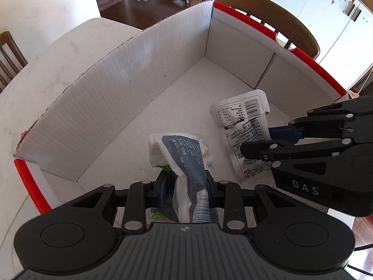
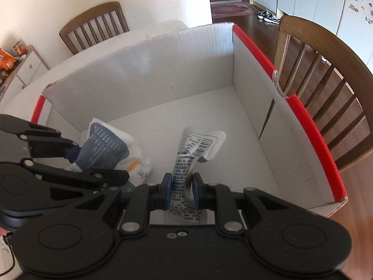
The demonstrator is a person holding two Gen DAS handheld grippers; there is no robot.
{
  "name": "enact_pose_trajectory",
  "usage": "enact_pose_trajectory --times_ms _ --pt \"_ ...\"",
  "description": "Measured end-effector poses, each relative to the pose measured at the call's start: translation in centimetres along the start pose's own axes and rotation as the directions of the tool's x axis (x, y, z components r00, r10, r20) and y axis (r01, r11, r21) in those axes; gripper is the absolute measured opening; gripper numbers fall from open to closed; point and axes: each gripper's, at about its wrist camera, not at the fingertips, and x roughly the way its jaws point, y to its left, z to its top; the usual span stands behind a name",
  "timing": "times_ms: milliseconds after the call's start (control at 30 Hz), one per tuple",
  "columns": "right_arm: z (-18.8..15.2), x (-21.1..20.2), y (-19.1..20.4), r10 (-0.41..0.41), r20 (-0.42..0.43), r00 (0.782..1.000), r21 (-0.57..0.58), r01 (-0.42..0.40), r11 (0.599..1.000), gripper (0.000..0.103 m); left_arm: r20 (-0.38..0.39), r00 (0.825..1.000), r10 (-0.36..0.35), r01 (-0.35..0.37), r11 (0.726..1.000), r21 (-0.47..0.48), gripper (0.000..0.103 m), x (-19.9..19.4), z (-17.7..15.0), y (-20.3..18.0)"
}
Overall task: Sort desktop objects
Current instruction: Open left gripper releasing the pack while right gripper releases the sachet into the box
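left tool (image 1: 184,186) clamped, right tool (image 2: 182,190) clamped

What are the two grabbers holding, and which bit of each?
Left gripper pinches the blue-and-white packet around its scrunched middle. Right gripper pinches the white barcode packet at its lower middle.

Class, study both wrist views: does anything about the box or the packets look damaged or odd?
Yes. The cardboard box has a ragged, torn upper edge along one wall, unlike its red-trimmed sides. The blue-and-white packet and the white printed packet are crumpled where the jaws pinch them.
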Motion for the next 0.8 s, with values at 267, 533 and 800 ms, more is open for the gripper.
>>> enact_pose_trajectory --times_ms 267,533,800 --pt "0.4 0.2 -0.2 -0.007 -0.018 1.000 -0.009 0.006 1.000 0.023 0.006 1.000 -0.006 0.006 1.000 -0.024 0.062 -0.2 0.0 0.7" --pt "0.4 -1.0 -0.4 -0.001 -0.004 1.000 -0.040 0.001 0.999 0.036 0.065 0.997 -0.042 0.046 0.997 -0.059 0.064 -2.2 -0.4 1.6" --pt "0.2 -2.8 -0.4 0.037 0.027 0.999 -0.050 -0.036 0.998 0.043 0.162 0.985 -0.065 0.080 0.993 -0.092 0.064 -4.9 -1.0 1.7"
